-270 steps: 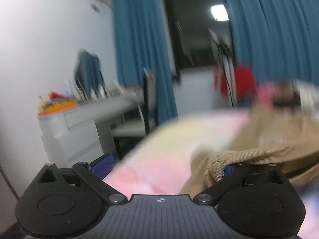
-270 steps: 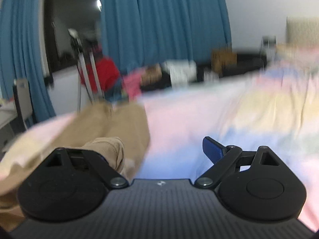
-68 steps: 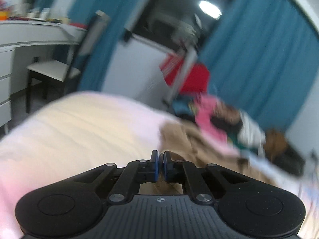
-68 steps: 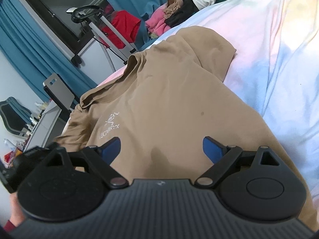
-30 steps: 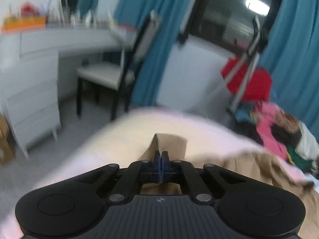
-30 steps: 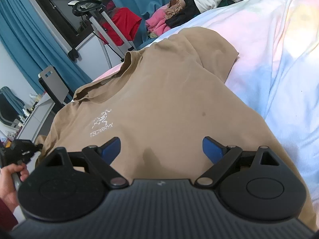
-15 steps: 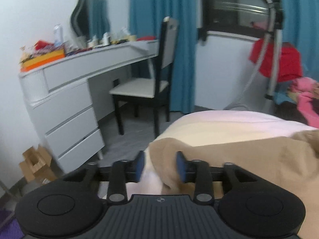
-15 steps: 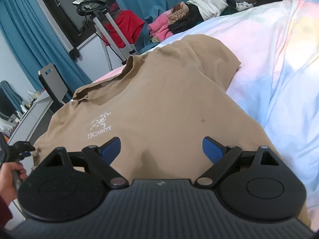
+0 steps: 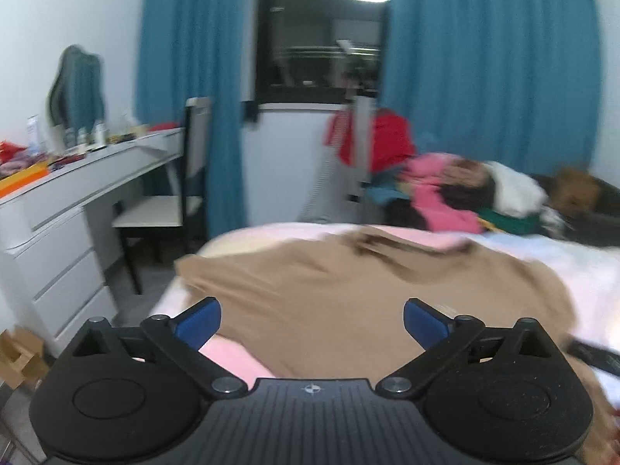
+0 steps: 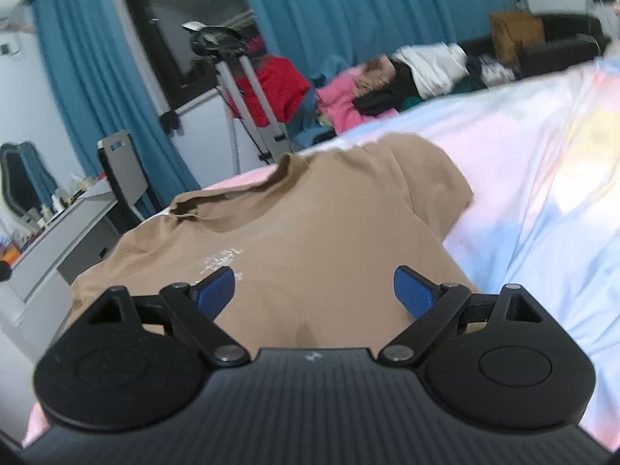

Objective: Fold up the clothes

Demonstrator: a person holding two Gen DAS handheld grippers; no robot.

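A tan T-shirt [image 10: 310,232] with a small white chest print lies spread face up on the pastel bedsheet [image 10: 542,178], collar toward the far edge. It also shows in the left wrist view [image 9: 329,290], blurred. My left gripper [image 9: 312,317] is open and empty above the shirt's left side. My right gripper [image 10: 314,290] is open and empty over the shirt's lower middle.
A pile of mixed clothes [image 9: 465,193] lies beyond the bed's far edge. A white desk [image 9: 77,201] with drawers and a chair [image 9: 170,201] stand left of the bed. Blue curtains [image 9: 484,77] and a stand with a red garment [image 10: 267,85] are behind.
My left gripper let go of the shirt's left sleeve, opened wide and swung right toward the shirt's body. The right gripper stayed open and tilted up a little.
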